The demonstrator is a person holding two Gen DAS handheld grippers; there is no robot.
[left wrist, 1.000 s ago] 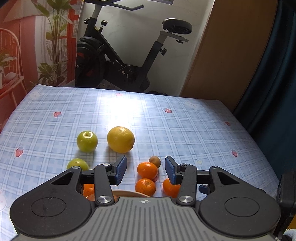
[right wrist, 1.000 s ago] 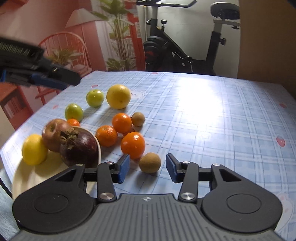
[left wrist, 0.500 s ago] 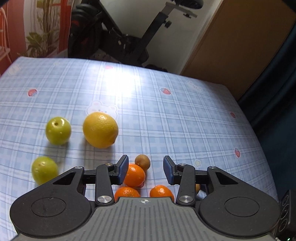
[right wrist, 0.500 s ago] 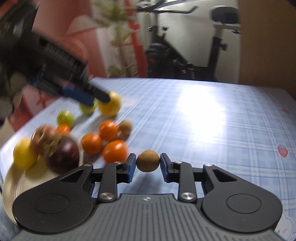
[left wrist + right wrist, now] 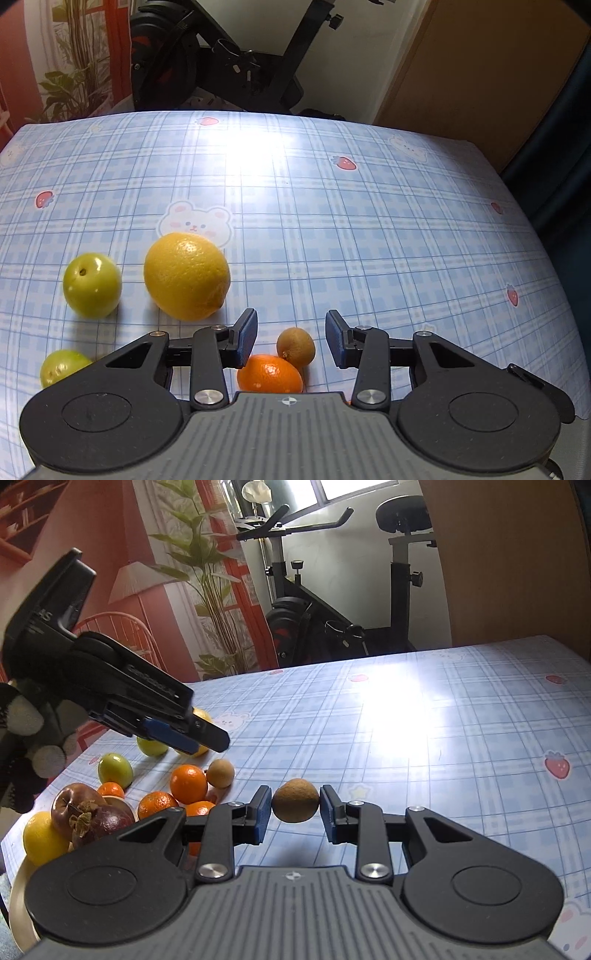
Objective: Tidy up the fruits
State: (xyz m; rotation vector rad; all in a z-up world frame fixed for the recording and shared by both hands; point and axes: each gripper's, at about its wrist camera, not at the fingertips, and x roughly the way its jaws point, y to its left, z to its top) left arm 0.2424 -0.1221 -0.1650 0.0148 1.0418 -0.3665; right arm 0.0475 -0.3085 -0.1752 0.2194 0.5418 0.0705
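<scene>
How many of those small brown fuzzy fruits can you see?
2. One small brown fuzzy kiwi is gripped in the right tongs above the blue checked tablecloth; the other lies beside the round oranges. More may hide behind the tongs.

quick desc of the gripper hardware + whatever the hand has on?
Both grippers, left and right, match: black linkage fingers with silver pivot screws, blue pads, and a grey ribbed body with a small crosshair mark. From the right wrist view, the left unit's side carries white lettering, partly legible. The hand wears a black-and-white knit glove. No cables visible.
</scene>
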